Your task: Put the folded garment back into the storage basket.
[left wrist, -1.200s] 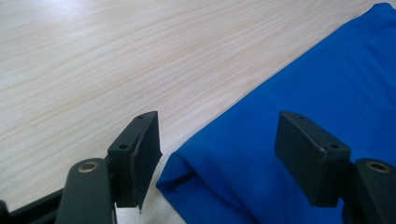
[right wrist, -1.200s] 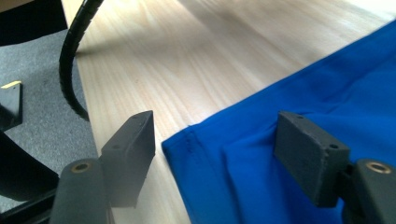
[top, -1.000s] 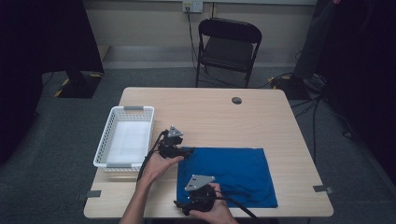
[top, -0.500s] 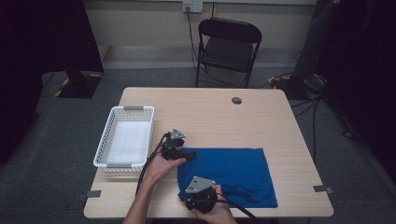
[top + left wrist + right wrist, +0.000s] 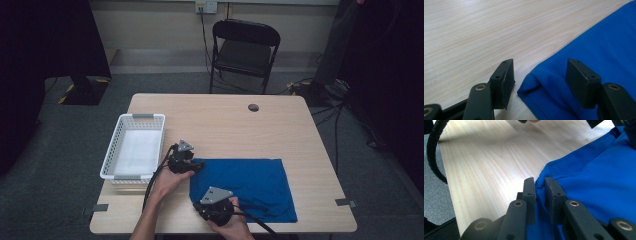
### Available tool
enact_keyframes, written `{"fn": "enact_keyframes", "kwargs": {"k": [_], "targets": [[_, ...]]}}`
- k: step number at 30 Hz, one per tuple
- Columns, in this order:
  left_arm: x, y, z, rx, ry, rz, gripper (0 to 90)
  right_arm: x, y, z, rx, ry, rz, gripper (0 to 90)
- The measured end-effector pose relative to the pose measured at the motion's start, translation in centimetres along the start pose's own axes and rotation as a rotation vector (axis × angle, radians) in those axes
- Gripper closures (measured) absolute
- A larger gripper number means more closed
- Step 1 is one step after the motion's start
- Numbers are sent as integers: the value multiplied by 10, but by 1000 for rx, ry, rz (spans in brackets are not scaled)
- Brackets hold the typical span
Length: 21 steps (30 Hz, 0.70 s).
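A blue cloth lies flat on the near right part of the wooden table. My left gripper sits at the cloth's far left corner. In the left gripper view its jaws have just been closing and straddle the folded corner of the cloth without pressing on it. My right gripper is at the near left corner. In the right gripper view its jaws have just been closing and now pinch a raised fold of the cloth.
A white mesh basket stands at the table's left edge, close beside my left hand. A small dark round disc lies near the far edge. A black folding chair stands behind the table. The table's near edge is just below my right gripper.
Both hands stay almost where they were at the cloth's left edge. The left gripper has edged slightly toward the cloth's corner.
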State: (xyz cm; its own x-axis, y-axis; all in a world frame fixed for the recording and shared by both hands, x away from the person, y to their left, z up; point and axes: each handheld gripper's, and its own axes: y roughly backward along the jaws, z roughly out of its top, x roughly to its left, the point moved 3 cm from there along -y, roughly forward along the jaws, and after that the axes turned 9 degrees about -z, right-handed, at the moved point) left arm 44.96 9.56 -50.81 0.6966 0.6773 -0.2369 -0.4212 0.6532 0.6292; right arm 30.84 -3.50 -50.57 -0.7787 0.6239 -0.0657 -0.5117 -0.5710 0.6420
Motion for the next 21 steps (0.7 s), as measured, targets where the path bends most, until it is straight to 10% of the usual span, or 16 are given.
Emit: {"fn": "enact_keyframes", "kwargs": {"k": [21], "targets": [[-6, 1, -6, -10, -39, -47, 848, -4, 0, 0, 6, -48, 20, 817]]}}
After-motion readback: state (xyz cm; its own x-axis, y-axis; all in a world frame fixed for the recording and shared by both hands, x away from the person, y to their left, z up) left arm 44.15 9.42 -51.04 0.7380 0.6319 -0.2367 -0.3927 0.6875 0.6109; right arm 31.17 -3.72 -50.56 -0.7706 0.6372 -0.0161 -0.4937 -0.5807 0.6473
